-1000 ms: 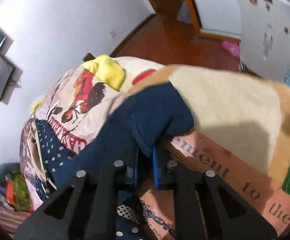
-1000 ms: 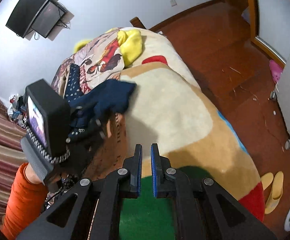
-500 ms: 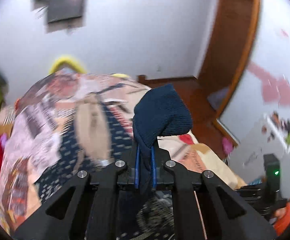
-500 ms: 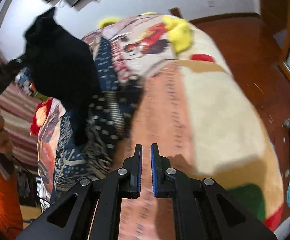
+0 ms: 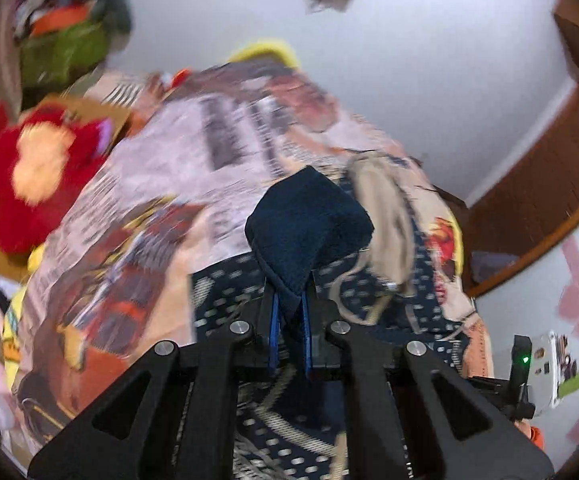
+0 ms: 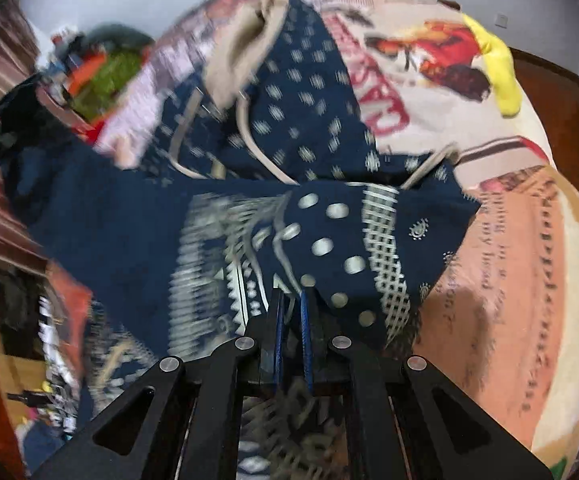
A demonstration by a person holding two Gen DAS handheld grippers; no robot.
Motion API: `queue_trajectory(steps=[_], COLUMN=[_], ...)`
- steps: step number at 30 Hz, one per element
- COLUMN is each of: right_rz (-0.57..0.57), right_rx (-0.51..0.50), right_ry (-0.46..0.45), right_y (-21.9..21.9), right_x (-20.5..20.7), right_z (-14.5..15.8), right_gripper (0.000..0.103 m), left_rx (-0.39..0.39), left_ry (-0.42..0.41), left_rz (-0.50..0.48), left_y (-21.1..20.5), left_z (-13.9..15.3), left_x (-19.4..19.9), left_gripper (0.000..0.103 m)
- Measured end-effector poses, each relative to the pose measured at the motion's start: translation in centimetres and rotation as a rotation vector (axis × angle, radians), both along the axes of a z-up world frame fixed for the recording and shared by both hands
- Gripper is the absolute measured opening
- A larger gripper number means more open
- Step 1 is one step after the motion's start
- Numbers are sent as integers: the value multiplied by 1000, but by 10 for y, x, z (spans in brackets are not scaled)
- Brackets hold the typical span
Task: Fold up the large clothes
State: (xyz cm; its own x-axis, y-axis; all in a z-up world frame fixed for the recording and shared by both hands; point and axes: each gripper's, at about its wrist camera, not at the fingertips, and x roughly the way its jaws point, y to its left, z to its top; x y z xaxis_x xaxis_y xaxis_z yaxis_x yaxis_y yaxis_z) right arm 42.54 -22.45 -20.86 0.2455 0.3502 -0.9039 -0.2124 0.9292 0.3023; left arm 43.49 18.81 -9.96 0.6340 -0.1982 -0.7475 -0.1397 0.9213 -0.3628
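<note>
Left hand-held gripper (image 5: 289, 312) clenched on a bunched navy cuff (image 5: 309, 220) of the garment (image 6: 249, 208), fold of cloth pinched between the blue pads and bulging out ahead of the tips. Right hand-held gripper (image 6: 291, 320) closed too, tips right at a patterned navy edge with dots and lattice print; cloth draped over the tips, yet impossible to tell from the blurred view whether any of it sits between the pads.

Garment spread across the bed (image 6: 509, 280), over the printed blanket, with a beige hood (image 6: 245, 40) and drawstrings toward the far end, near a yellow pillow (image 6: 497, 64). Long axis, as seen from the right wrist, running crosswise in front of the right gripper: dark sleeve stretched off to the left, toward the bed's left edge, patterned body lying to the right. Red plush toy (image 5: 37, 168) off the left side of the bed.

Judged: sleeve fold in progress. Left hand the nearer one to the sleeve end, so the sleeve likely needs carrying across the body, with the right gripper pinning the hem edge. Risk: thin pinch slipping.
</note>
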Motion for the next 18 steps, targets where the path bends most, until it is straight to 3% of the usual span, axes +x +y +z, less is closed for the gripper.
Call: queue_trajectory(steps=[6, 9, 10, 14, 18], right_rz=[-80, -96, -95, -62, -37], right_rx=[124, 122, 112, 11, -93], right_ry=[62, 59, 49, -32, -101], right_y=[-24, -27, -25, -9, 0], right_x=[13, 13, 13, 6, 7], right_z=[-15, -16, -16, -10, -6], right_gripper=[4, 4, 4, 4, 4], left_rx=[-58, 45, 83, 116, 179], left_ry=[144, 216, 249, 347, 361], left_rz=[-35, -67, -75, -116, -124], left_y=[39, 37, 35, 32, 34], left_z=[-48, -76, -89, -129, -137], left_x=[-4, -7, -7, -14, -28], left_gripper=[9, 10, 10, 12, 23])
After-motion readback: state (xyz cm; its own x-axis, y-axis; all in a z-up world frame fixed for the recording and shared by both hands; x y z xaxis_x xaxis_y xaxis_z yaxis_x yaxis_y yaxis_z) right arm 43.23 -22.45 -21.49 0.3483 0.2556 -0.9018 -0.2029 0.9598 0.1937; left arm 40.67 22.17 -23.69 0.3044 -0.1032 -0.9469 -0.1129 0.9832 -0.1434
